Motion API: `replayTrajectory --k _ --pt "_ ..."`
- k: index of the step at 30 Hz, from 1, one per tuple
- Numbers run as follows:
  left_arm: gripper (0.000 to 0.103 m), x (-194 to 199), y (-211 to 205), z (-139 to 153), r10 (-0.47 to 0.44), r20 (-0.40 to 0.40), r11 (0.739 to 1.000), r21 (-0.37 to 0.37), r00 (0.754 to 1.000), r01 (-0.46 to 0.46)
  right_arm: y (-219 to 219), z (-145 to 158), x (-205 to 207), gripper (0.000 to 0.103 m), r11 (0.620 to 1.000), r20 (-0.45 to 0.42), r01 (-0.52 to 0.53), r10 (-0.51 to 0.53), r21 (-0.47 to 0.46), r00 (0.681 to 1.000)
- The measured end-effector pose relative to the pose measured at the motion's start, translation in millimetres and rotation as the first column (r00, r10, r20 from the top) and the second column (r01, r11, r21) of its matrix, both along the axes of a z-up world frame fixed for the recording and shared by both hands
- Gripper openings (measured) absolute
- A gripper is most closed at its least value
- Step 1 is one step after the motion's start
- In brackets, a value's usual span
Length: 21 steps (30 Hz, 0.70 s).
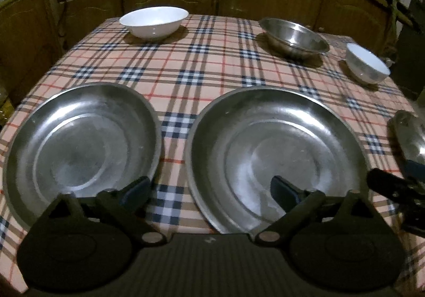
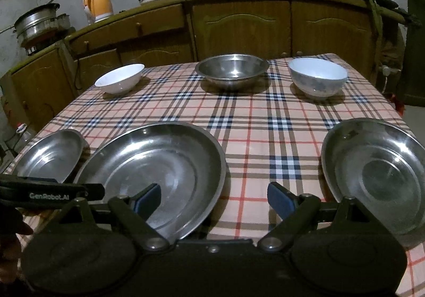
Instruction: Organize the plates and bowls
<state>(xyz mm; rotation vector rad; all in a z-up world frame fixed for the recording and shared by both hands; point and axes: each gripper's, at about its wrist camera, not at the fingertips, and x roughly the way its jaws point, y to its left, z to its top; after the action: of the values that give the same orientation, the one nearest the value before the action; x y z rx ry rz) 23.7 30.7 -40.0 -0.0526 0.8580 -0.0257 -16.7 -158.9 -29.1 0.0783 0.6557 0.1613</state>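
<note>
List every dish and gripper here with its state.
Left steel plate: flat, empty.
Middle steel plate: flat, empty.
Right steel plate: flat, empty.
Shallow white bowl: upright, empty.
Steel bowl: upright, empty.
Deep white bowl: upright, empty.
Left gripper: open.
Right gripper: open.

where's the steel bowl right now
In the right wrist view the steel bowl sits at the table's far edge, centre, between the shallow white bowl and the deeper white bowl.

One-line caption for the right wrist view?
Open right gripper above checked table: three steel plates near, three bowls far.
</note>
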Motion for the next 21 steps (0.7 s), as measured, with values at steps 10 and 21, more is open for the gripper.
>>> replayTrajectory --k 10,21 --pt "0.087 10 -4 -7 -0.022 -0.003 1.0 -0.017 1.0 0.022 1 -10 20 0.102 1.0 -0.025 -0.013 0.013 0.001 1.0" --pt "0.049 24 -7 -18 -0.056 0.004 0.998 0.004 0.998 0.056 7 -27 44 0.061 0.999 -0.087 -0.04 0.043 0.031 0.995"
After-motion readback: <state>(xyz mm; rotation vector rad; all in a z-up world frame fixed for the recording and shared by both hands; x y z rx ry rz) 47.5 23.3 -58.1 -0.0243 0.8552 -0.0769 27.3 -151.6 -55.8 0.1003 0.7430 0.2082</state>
